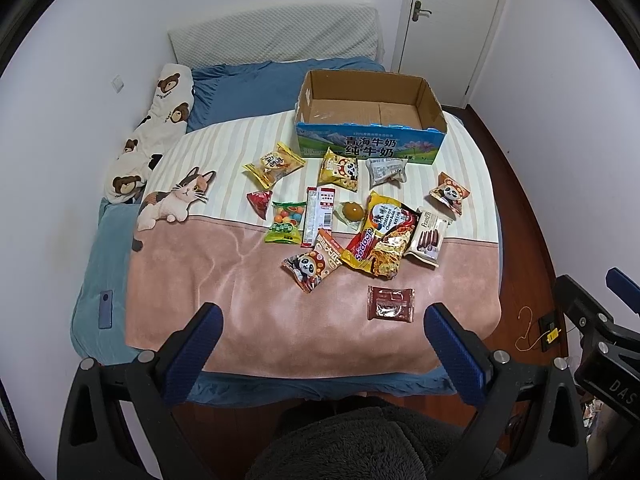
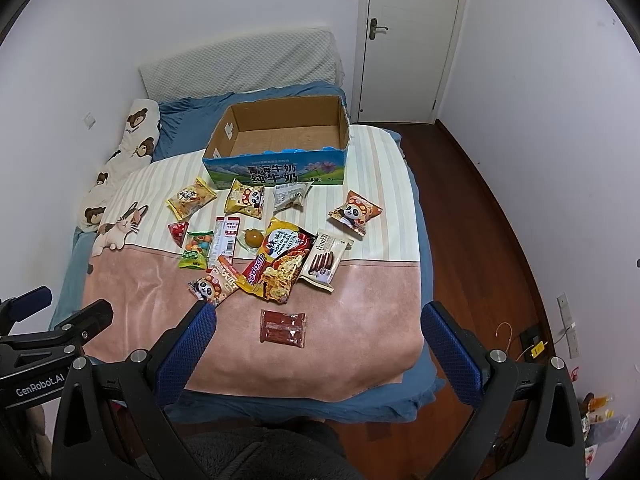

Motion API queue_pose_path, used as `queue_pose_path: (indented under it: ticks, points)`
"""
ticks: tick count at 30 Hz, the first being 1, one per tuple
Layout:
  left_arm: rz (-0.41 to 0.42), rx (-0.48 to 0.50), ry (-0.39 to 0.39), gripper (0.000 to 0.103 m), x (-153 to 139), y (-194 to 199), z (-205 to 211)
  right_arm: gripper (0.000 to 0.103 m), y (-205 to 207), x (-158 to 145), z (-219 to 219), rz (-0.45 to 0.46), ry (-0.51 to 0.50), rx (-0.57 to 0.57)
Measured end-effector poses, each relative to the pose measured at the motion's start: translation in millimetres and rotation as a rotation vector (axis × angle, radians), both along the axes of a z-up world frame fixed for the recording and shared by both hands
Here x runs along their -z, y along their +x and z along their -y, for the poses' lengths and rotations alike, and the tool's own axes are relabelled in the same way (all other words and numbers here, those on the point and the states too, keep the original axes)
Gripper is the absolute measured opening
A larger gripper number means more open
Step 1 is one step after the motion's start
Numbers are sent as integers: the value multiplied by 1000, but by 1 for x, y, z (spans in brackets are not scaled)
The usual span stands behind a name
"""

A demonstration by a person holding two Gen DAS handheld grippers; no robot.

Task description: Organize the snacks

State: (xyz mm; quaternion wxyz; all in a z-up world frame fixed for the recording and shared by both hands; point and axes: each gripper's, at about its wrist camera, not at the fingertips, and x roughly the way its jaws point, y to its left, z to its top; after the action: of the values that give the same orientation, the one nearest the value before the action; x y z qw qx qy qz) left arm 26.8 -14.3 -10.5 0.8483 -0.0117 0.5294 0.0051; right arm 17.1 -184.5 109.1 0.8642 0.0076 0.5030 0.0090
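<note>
Several snack packets lie scattered on a bed blanket [image 1: 240,280]. An open, empty cardboard milk box [image 1: 370,120] [image 2: 280,140] stands behind them. A dark red packet [image 1: 390,304] [image 2: 283,327] lies nearest me. A Sedaap noodle pack [image 1: 384,240] [image 2: 276,268], a Franzzi biscuit pack [image 1: 428,236] [image 2: 324,260] and panda packets [image 1: 310,268] [image 2: 354,212] lie mid-bed. My left gripper [image 1: 322,320] is open and empty above the bed's near edge. My right gripper [image 2: 318,318] is open and empty, beside the left one.
A bear-print pillow [image 1: 156,128] and blue pillows lie at the head of the bed. A phone [image 1: 106,308] lies on the left bed edge. Wood floor [image 2: 480,240] runs along the right, with a closed door [image 2: 412,32] behind and cables [image 2: 532,344] by the wall.
</note>
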Motion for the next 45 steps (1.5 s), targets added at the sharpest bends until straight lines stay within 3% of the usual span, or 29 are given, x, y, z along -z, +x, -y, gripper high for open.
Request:
queue_pose_path:
  ticks: [17, 23, 28, 37, 44, 45]
  points:
    - [10, -2, -4, 103, -3, -2, -3, 103, -1, 3, 1, 0, 5, 4]
    - [29, -33, 17, 103, 12, 30, -3, 103, 17, 23, 10, -31, 46, 58]
    - [-14, -7, 71, 103, 59, 84, 12, 103, 59, 88, 35, -116, 108, 112]
    - [-277, 167, 39, 103, 198, 185, 77, 103, 141, 228, 69, -239, 183, 182]
    - [-422, 297, 100, 103, 290, 236, 126, 103, 169, 293, 91, -317, 231, 192]
    - [-428, 301, 90, 98, 295, 240, 128, 103, 170, 299, 93, -330, 239, 188]
